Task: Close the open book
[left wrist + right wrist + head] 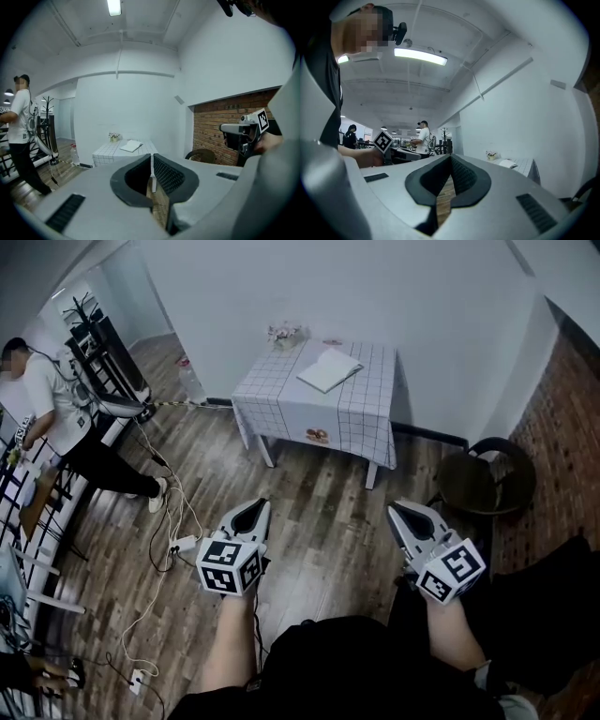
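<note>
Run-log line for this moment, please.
book: open on table | left gripper: shut, empty | right gripper: shut, empty | both short of table

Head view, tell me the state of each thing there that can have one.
book: open, lying flat on the table.
left gripper: shut, nothing between its jaws, far from the table.
right gripper: shut, nothing between its jaws.
bottle: upright, beside the table.
</note>
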Demonstrator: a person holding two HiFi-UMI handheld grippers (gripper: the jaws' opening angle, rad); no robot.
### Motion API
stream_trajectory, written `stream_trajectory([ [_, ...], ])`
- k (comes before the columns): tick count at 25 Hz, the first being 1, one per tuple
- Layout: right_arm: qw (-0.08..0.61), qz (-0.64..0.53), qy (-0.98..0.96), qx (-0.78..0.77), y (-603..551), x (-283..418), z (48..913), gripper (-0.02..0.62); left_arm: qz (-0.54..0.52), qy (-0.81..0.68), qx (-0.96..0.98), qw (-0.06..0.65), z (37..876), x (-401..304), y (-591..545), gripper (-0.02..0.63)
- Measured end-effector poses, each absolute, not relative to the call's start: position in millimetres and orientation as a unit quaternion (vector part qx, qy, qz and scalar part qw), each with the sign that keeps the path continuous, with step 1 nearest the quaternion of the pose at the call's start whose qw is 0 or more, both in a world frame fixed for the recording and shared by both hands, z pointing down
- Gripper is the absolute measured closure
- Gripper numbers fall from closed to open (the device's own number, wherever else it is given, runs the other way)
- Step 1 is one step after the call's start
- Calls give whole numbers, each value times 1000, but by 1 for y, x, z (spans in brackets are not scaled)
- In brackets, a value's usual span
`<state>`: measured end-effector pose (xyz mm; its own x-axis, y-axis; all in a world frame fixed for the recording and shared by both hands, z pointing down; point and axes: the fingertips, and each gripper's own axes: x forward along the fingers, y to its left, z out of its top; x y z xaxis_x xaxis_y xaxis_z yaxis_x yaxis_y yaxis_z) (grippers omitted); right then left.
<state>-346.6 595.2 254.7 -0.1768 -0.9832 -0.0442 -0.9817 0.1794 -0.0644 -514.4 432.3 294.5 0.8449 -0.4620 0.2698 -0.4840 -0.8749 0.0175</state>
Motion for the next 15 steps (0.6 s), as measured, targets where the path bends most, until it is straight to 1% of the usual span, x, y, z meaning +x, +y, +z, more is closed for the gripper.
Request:
stream_trajectory([
  [4,42,-27,771,-635,614,-331,267,592,127,-228,963,62,298,-482,447,580],
  [11,52,-54,763,-642,618,-300,290,592,144,-192,970,31,303,-426,454,580],
  [15,40,-65,758,-647,602,-283,303,592,141,-176,974,35,311,-393,429,580],
])
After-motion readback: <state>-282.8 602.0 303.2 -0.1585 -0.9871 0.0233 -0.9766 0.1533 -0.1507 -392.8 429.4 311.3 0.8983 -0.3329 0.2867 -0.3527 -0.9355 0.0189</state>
